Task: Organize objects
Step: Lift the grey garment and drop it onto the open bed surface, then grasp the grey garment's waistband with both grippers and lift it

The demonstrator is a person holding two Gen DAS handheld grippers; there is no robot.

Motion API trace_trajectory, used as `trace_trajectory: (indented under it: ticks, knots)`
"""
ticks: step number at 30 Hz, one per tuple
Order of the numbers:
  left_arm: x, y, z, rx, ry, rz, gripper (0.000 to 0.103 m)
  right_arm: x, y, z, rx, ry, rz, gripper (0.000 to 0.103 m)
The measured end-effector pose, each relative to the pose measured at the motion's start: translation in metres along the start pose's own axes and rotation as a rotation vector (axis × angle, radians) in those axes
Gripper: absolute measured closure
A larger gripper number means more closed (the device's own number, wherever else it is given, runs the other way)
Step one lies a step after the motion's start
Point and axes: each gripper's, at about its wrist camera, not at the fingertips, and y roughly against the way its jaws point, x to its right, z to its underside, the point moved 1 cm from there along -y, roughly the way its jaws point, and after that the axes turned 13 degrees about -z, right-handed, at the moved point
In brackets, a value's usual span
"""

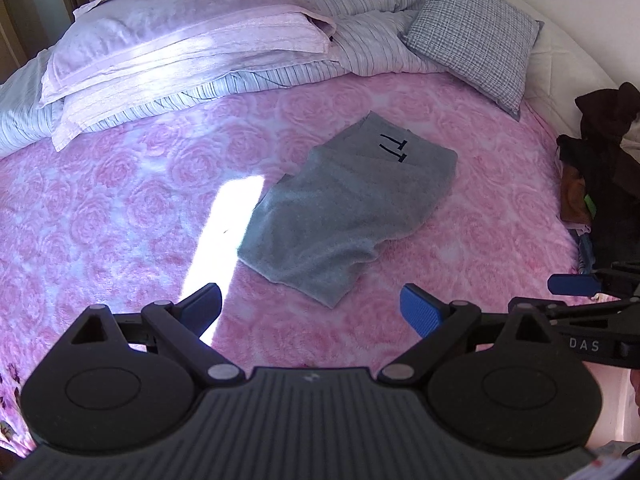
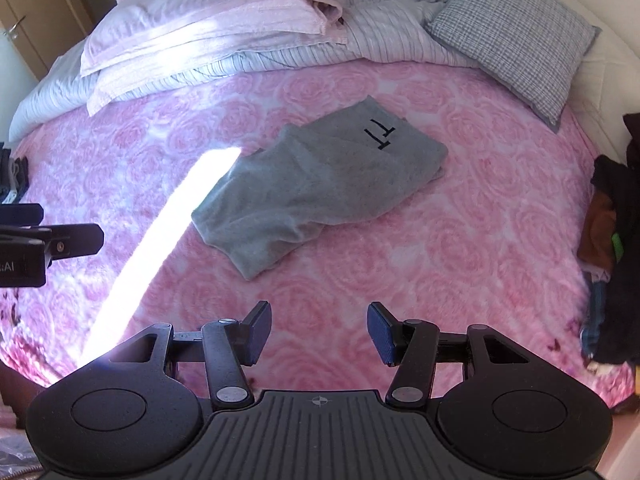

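Both grippers sit nearest the lenses, low over the near edge of the bed. Left gripper [image 1: 310, 308]: jaws spread wide, nothing between them. Right gripper [image 2: 319, 332]: jaws also spread, holding nothing. Neither touches fabric.

Pink rose-pattern blanket [image 1: 120, 208] covers most of the mattress. A bright strip of sunlight cuts across it, just left of the task item.

Striped duvet [image 2: 400, 28], bunched along the far side. On it, stacked pale pink pillows [image 1: 180, 36], far left. Grey checked cushion [image 2: 516, 36], far right, leaning toward the white headboard [image 1: 560, 56].

Dark clothing pile [image 2: 616, 248], right edge of the bed; brown and green bits show within, items not identifiable.

Grey garment [image 1: 352, 200], black "TT" mark on its far part, lies mid-blanket, well apart from both grippers. Roughly folded in half, near edge loose and rumpled, one corner pointing toward the cameras. Looks like soft knit or fleece; exact type unclear.

Progress, as judged: early to middle. Garment is partly folded but not squared or put away; clothing pile at right appears unsorted. Likely remaining: tidy the fold, place it, then work through the pile.
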Motion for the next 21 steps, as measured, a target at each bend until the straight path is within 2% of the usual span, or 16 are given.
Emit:
trace_trajectory:
  ticks: [7,12,16,18,21]
  knots:
    - [0.036,-0.022,-0.023,-0.023,0.038,-0.033,0.009,0.048,-0.006,-0.020,-0.022,0.029,-0.023,0.053]
    - [0.049,-0.054,-0.029,-0.046,0.095,-0.049,0.012,0.088,-0.024,-0.035,-0.058,0.040,-0.031,0.053]
    - [0.040,-0.093,-0.024,-0.091,0.160,-0.063,0.019,0.119,-0.046,-0.048,-0.086,0.048,-0.024,0.053]
    - [0.031,-0.117,-0.020,-0.130,0.195,-0.075,0.029,0.135,-0.059,-0.056,-0.098,0.049,-0.015,0.053]
    - [0.013,-0.154,-0.013,-0.166,0.260,-0.090,0.031,0.160,-0.081,-0.070,-0.110,0.042,-0.002,0.053]
